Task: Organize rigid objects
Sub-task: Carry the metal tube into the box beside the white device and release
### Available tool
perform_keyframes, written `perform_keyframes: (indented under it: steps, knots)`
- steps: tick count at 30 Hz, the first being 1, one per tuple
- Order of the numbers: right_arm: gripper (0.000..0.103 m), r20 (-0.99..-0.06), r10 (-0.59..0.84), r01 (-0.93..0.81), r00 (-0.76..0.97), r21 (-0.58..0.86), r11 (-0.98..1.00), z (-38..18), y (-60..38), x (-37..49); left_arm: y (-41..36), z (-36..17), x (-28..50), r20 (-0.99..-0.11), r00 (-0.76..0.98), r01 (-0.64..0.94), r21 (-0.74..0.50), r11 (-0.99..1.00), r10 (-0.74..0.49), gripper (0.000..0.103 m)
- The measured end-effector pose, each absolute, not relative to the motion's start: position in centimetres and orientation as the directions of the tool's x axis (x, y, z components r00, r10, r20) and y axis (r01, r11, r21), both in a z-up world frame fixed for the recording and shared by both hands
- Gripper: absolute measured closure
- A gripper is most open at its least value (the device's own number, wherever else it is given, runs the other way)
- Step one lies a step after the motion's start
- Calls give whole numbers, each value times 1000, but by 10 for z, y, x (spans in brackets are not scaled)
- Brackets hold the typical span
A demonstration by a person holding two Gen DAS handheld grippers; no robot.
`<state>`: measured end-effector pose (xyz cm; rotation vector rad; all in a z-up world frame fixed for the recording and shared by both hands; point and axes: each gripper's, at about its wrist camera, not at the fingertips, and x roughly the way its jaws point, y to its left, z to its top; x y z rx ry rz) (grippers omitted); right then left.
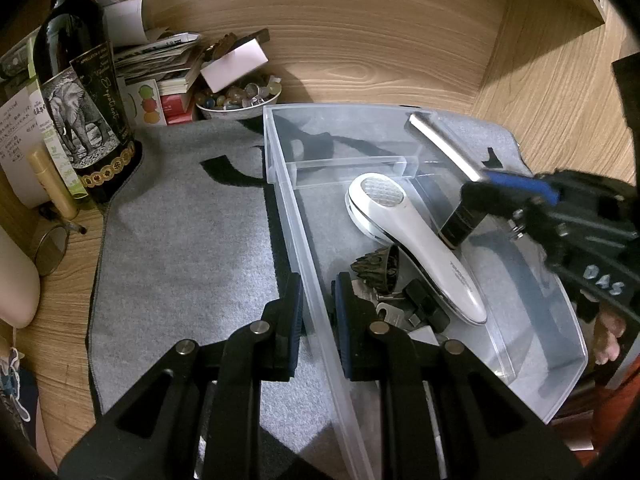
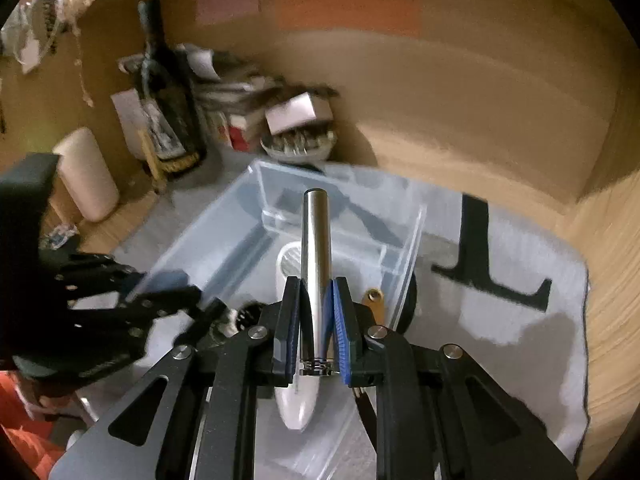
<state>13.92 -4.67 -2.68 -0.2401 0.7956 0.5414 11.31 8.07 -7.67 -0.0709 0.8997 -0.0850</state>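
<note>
Between right tool (image 2: pixel 316 320) pads, metal cylinder (image 2: pixel 316 248), above clear bin (image 2: pixel 404 240)

A wood-grain desk (image 1: pixel 380 40) with wooden walls carries a grey mat (image 1: pixel 180 240), dimly lit.

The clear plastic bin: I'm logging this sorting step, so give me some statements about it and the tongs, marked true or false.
1. The right tongs grip a silver metal cylinder. True.
2. The left tongs straddle the clear plastic bin wall. True.
3. A white handheld device lies on the grey mat outside the bin. False: it lies inside the bin.
4. The wine bottle lies on its side. False: it stands upright.
5. The bowl of small stones sits inside the bin. False: it sits beyond the bin.
</note>
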Motion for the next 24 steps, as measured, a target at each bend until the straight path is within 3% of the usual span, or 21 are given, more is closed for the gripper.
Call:
perform_keyframes:
  steps: [10,19,20,22,24]
  knots:
    - [87,-766,366,-536,529,32,844,-39,-48,143,80,-77,113,-779,618,42,-97,994,-102,87]
    - [58,-706,397,-532,586,34,846,-14,-61,125,80,-72,110,-772,630,26,-85,996,-83,87]
    - [50,-694,400,-529,599,32,848,-11,-64,121,80,-69,108,-769,635,23,-78,997,-75,85]
    - [41,-665,408,-522,626,30,852,-4,-69,113,80,-64,104,-756,651,11,-68,998,-59,59]
    - [35,-642,413,-518,646,30,855,2,-73,107,81,-56,97,-728,684,-9,-57,998,-35,44]
